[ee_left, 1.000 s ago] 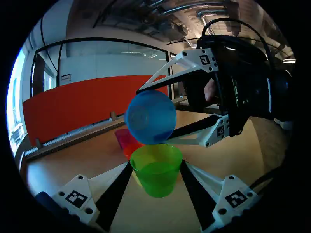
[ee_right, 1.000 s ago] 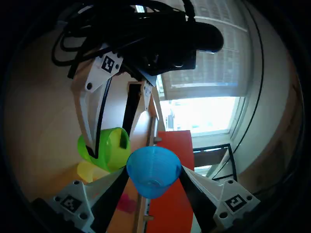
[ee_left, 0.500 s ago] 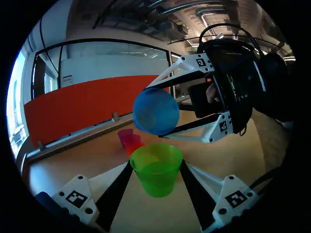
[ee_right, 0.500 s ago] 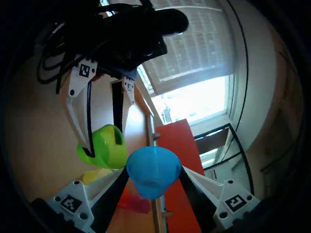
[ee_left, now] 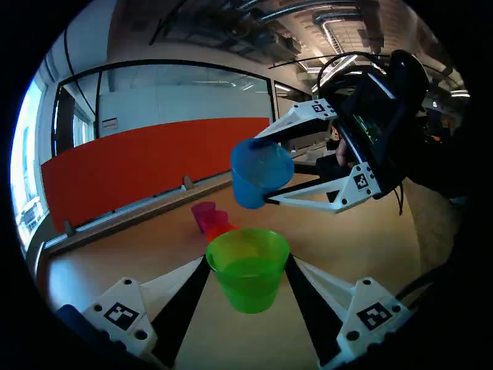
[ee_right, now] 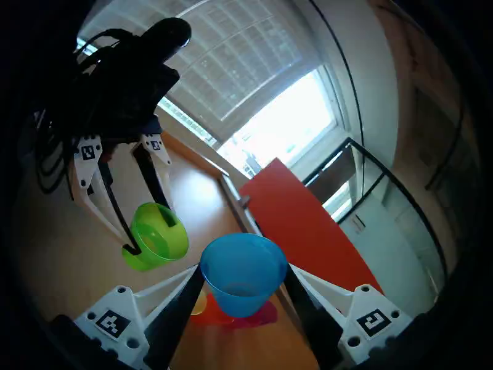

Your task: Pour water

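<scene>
Two gripped, blue cup (ee_right: pixel 243 271), green cup (ee_left: pixel 248 271), liquid in left gripper view

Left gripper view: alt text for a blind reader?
The left gripper is shut on a green cup with liquid in it, above a wooden table. Beyond it, the right gripper holds a blue cup, slightly tilted; pink and orange cups stand farther back.

From the left gripper (ee_left: pixel 248 266) we look level along its fingers towards the orange wall (ee_left: pixel 142 160); from the right gripper (ee_right: pixel 244 274), tilted. Both views share the green cup (ee_left: pixel 248 280), blue cup (ee_right: pixel 243 283) and wall.
</scene>
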`<action>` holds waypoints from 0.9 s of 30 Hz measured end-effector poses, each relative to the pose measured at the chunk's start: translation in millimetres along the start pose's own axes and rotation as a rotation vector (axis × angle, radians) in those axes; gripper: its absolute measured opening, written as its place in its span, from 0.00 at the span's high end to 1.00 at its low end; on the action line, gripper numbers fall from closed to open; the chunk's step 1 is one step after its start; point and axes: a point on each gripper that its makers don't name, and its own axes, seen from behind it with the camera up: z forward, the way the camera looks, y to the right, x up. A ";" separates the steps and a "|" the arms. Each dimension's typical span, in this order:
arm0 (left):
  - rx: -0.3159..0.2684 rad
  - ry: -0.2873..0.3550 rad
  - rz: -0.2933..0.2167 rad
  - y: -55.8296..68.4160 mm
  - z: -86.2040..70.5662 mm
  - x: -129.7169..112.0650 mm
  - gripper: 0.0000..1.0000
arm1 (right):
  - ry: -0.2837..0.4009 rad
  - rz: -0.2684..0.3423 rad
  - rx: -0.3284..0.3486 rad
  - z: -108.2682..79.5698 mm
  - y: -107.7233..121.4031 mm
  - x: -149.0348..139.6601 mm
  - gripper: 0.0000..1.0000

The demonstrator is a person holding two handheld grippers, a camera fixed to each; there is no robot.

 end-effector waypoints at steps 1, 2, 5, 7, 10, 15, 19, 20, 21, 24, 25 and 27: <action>0.001 -0.001 0.000 -0.1 -0.2 0.1 0.13 | -0.006 0.020 0.000 -1.1 -1.0 -2.8 0.07; 0.001 -0.002 0.001 -0.2 -0.4 0.1 0.13 | -0.012 0.038 0.000 -2.1 -1.8 -5.3 0.07; 0.001 -0.005 0.001 -0.3 -1.1 -0.3 0.13 | -0.032 0.098 0.012 -5.2 -6.3 -12.6 0.07; 0.001 -0.010 0.002 -0.3 -1.7 -1.3 0.13 | -0.046 0.142 0.022 -7.5 -9.5 -16.7 0.07; 0.000 -0.018 0.002 -0.5 -2.3 -3.2 0.13 | -0.064 0.210 0.041 -11.2 -14.5 -21.0 0.07; -0.001 -0.033 0.004 -1.7 -4.0 -5.9 0.13 | -0.095 0.319 0.095 -17.8 -29.3 -29.5 0.07; -0.013 -0.048 -0.001 0.1 -6.3 -9.6 0.13 | -0.130 0.394 0.141 -23.5 -41.4 -36.3 0.07; -0.017 -0.052 -0.004 0.8 -6.8 -10.6 0.13 | -0.137 0.408 0.148 -24.6 -43.4 -37.6 0.07; -0.022 -0.055 -0.007 1.5 -7.2 -11.7 0.13 | -0.145 0.422 0.155 -25.8 -45.5 -38.9 0.07; -0.029 -0.061 -0.016 1.2 -8.6 -14.2 0.13 | -0.150 0.457 0.177 -29.2 -51.1 -37.3 0.07; -0.029 -0.063 -0.018 0.7 -9.2 -14.8 0.13 | -0.153 0.468 0.188 -30.6 -53.9 -37.1 0.07; -0.029 -0.067 -0.020 -0.2 -10.2 -16.0 0.13 | -0.157 0.487 0.207 -33.0 -58.8 -36.8 0.07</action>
